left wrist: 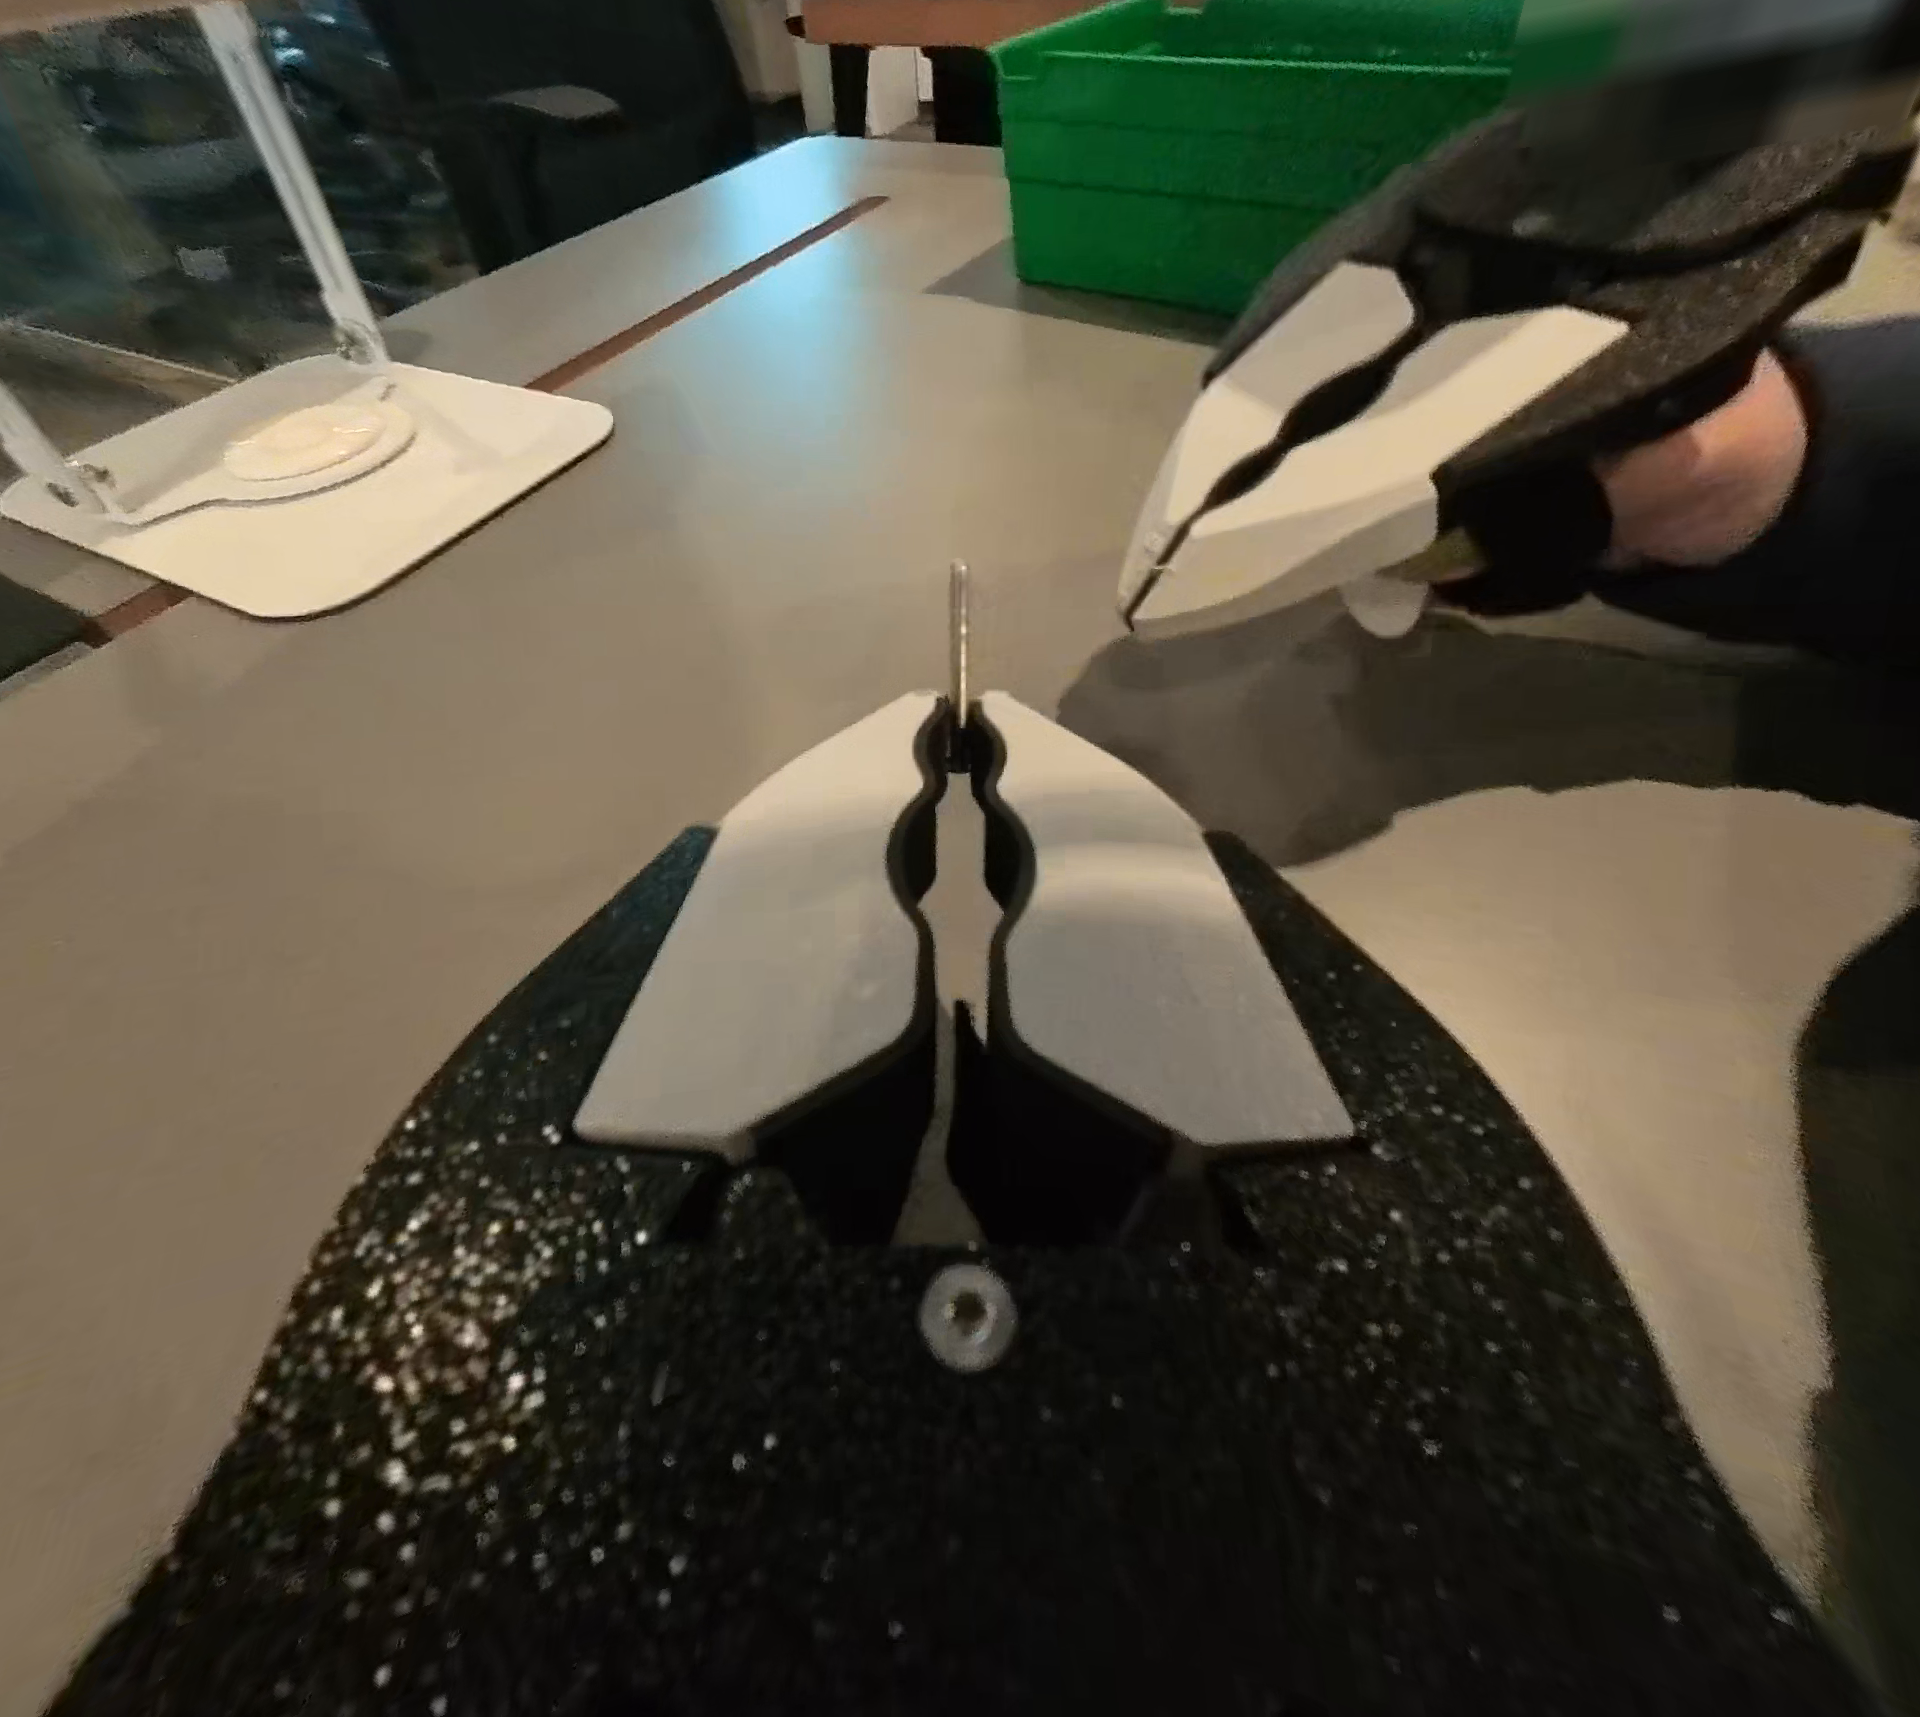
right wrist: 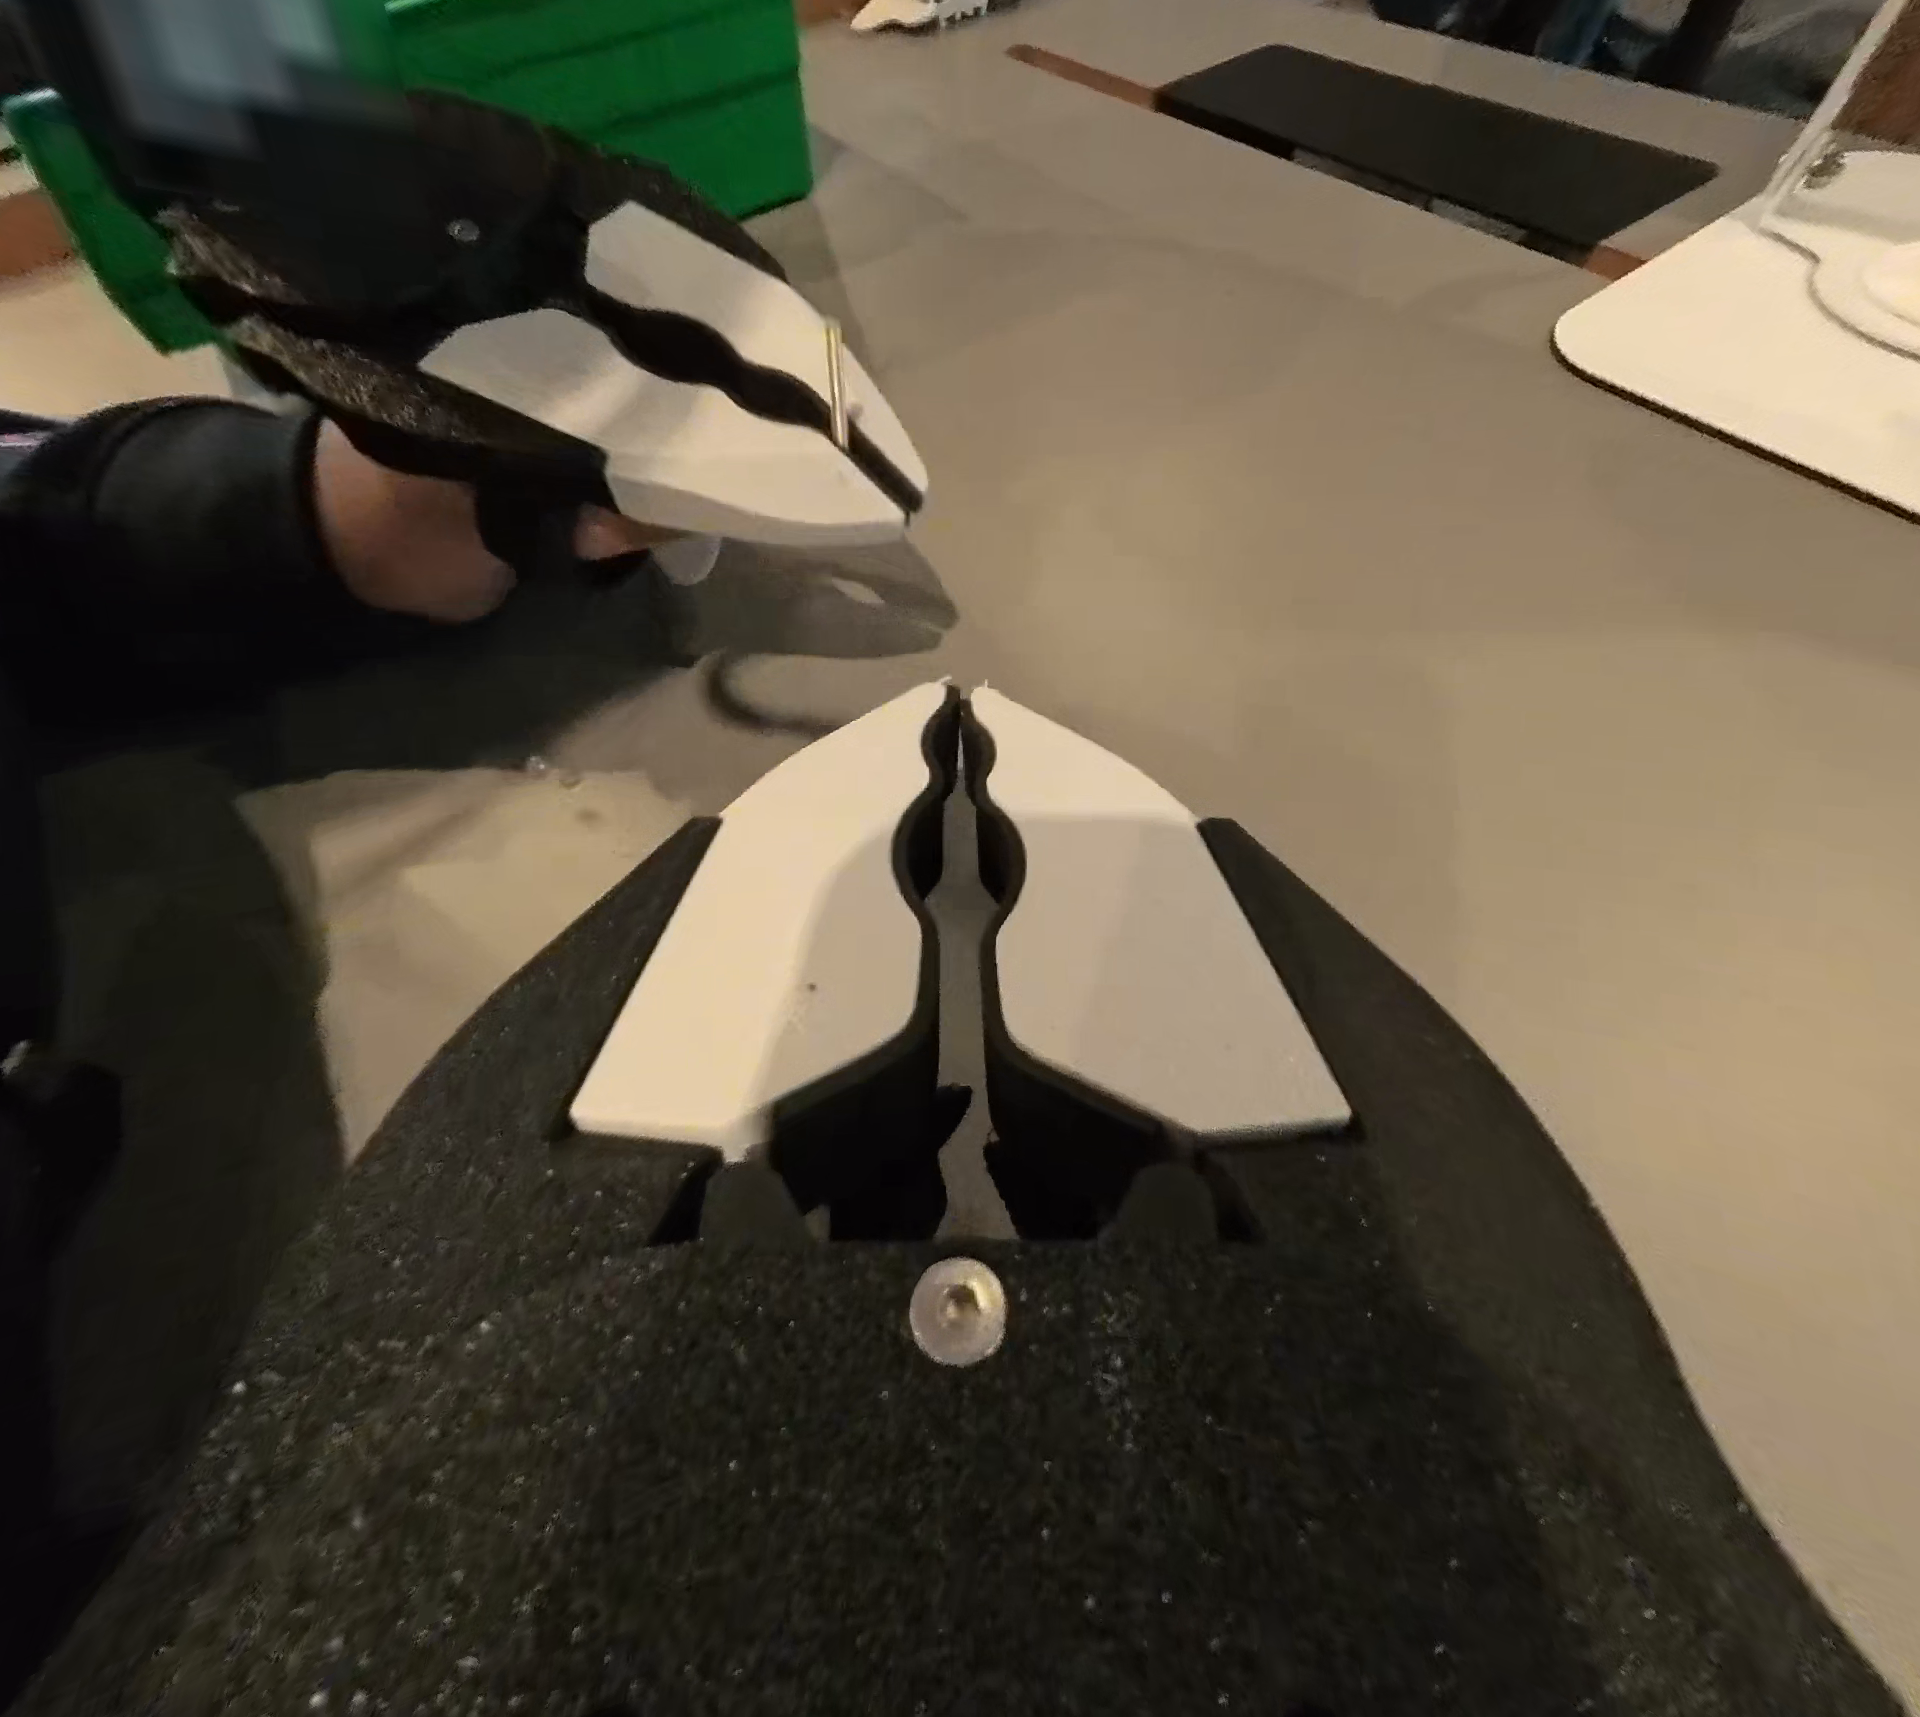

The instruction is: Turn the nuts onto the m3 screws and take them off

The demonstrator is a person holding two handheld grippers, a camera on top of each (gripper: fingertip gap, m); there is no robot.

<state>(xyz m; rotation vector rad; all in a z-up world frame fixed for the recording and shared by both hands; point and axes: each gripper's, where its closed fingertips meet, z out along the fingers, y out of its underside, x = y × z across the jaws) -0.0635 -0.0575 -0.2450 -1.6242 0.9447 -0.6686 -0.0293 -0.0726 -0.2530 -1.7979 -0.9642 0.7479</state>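
Left gripper (left wrist: 960, 711): jaws closed on the head end of a thin silver M3 screw (left wrist: 958, 633), at the centre of the left wrist view. The pads press it from both sides.
Screw attitude: shank stands upright and bare above the fingertips, probably so that a nut can be lowered onto the free end.
Right gripper (right wrist: 964, 699): jaws fully closed, tips meeting. No nut or other part shows between them.
Right gripper position: right of centre in the left wrist view, near the screw but apart from it, tips angled down toward the grey table (left wrist: 727, 420).
Nut: none identifiable in either view.
Small shiny specks (right wrist: 540, 768): on the table, left of centre in the right wrist view. Too small to identify.
Green bin (left wrist: 1247, 140): upper right of the left wrist view, well apart from both grippers.
Step judged: screw presented, nut not yet picked.
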